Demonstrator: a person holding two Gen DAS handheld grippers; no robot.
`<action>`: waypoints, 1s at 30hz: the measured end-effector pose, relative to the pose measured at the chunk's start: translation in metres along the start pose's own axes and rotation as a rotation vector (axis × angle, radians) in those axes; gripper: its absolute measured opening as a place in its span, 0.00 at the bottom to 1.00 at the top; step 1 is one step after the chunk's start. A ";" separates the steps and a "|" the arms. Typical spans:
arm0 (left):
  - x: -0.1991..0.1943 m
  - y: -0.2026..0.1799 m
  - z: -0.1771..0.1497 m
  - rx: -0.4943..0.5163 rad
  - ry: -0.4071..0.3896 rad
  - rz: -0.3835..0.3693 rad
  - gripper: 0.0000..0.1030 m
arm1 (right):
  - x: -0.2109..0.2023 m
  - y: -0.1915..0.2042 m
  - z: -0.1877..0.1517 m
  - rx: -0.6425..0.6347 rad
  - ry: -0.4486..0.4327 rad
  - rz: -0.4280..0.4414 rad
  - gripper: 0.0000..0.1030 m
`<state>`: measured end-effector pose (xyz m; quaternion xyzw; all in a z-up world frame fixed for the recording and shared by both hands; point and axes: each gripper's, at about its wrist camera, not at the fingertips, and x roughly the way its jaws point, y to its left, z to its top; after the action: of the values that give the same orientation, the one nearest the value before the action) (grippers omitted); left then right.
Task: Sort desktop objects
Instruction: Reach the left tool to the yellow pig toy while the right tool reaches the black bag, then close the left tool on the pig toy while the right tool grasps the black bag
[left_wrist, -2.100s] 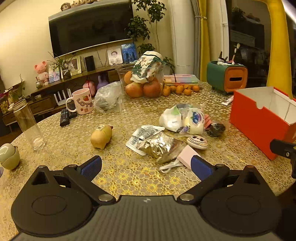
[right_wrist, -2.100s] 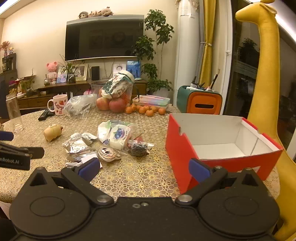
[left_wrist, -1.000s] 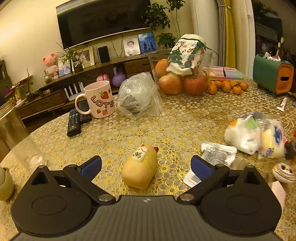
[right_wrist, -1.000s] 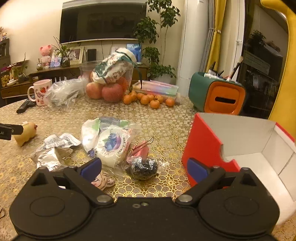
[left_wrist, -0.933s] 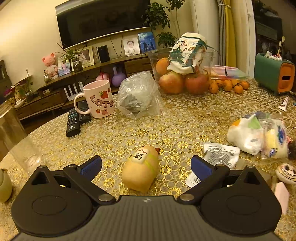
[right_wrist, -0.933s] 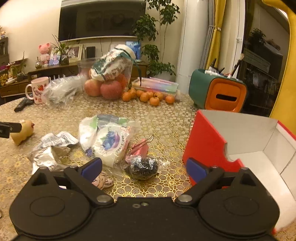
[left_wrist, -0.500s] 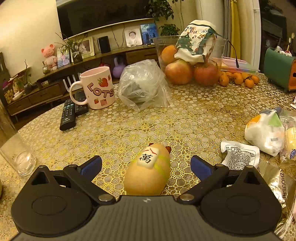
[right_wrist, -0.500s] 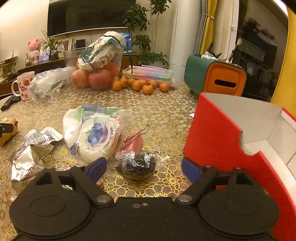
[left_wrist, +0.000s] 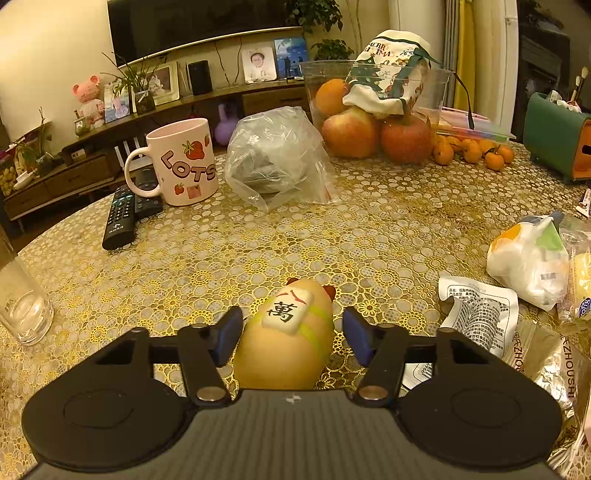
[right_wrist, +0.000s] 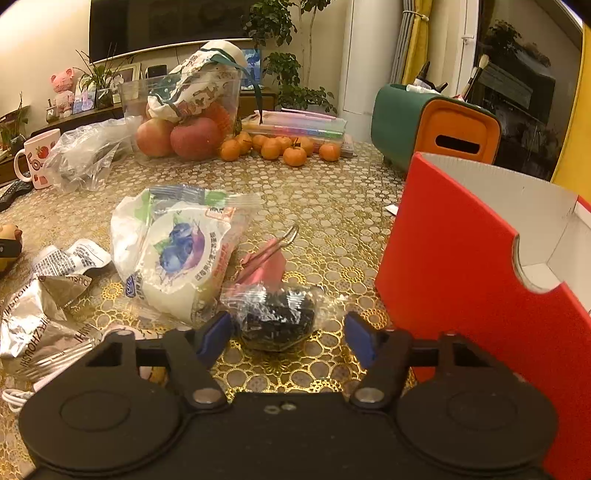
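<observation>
**Inspector:** Sorting is barely starting. Nothing is showing inside the red box (right_wrist: 480, 258), as far as its visible corner goes. Left gripper (left_wrist: 291, 334) is closing its jaws around the yellow pig toy (left_wrist: 284, 336); a gap is showing on both sides, so no grip yet. Right gripper (right_wrist: 286, 332) is likewise closing on the dark wrapped sweet (right_wrist: 277, 319), just left of the red box, pads not yet pressing.

**Clerk:** And what is remaining?

**Inspector:** Nearly everything on the worktop (left_wrist: 369, 221) left of the red box: blueberry packet (right_wrist: 177, 254), pink clip (right_wrist: 266, 258), foil wrapper (right_wrist: 37, 321).

**Clerk:** Anything obscured?

**Inspector:** Most of the box floor is lying out of frame. The toy's near end is hiding behind the gripper body, and a white cable (right_wrist: 14, 397) is being cut off at the frame's edge.
</observation>
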<state>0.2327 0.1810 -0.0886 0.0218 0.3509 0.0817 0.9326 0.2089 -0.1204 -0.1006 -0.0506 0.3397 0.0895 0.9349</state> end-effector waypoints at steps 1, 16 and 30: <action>0.000 0.000 0.000 0.001 -0.002 0.004 0.51 | 0.000 0.000 0.000 0.001 0.000 0.002 0.58; -0.023 -0.008 0.004 0.008 -0.005 -0.009 0.45 | -0.013 -0.002 0.004 0.004 -0.021 0.007 0.35; -0.116 -0.040 0.016 0.047 -0.048 -0.059 0.45 | -0.085 -0.025 0.007 0.043 -0.044 0.068 0.34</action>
<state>0.1630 0.1224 -0.0048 0.0352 0.3307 0.0454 0.9420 0.1546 -0.1554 -0.0393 -0.0170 0.3226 0.1152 0.9394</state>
